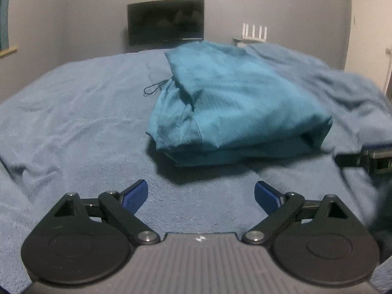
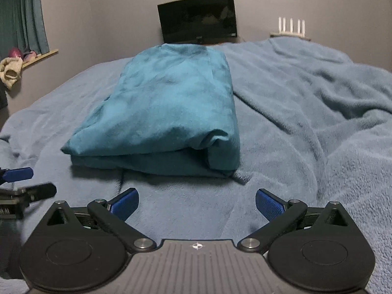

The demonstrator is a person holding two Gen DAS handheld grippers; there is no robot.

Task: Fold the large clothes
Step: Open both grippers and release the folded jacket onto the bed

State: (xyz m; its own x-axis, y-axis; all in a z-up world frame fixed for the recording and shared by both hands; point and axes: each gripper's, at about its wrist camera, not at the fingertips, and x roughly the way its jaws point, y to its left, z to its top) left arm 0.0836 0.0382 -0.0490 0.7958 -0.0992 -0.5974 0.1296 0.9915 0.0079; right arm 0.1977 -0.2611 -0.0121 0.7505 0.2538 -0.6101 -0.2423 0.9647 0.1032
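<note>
A teal garment (image 1: 232,103) lies folded into a thick rectangular bundle on a light blue fleece blanket (image 1: 73,112); it also shows in the right wrist view (image 2: 166,107). A thin dark drawstring (image 1: 153,88) sticks out at its left side. My left gripper (image 1: 201,193) is open and empty, just short of the bundle's near edge. My right gripper (image 2: 197,202) is open and empty, also just short of the near edge. The right gripper's body (image 1: 372,159) shows at the right edge of the left wrist view, and the left gripper's blue finger (image 2: 18,174) at the left edge of the right wrist view.
The blanket (image 2: 306,112) covers a bed and is rumpled to the right. A dark monitor (image 1: 166,22) stands against the grey wall beyond the bed, with a white router (image 2: 291,28) beside it. Teal curtains (image 2: 24,12) and a shelf with cloths (image 2: 11,69) are at the left.
</note>
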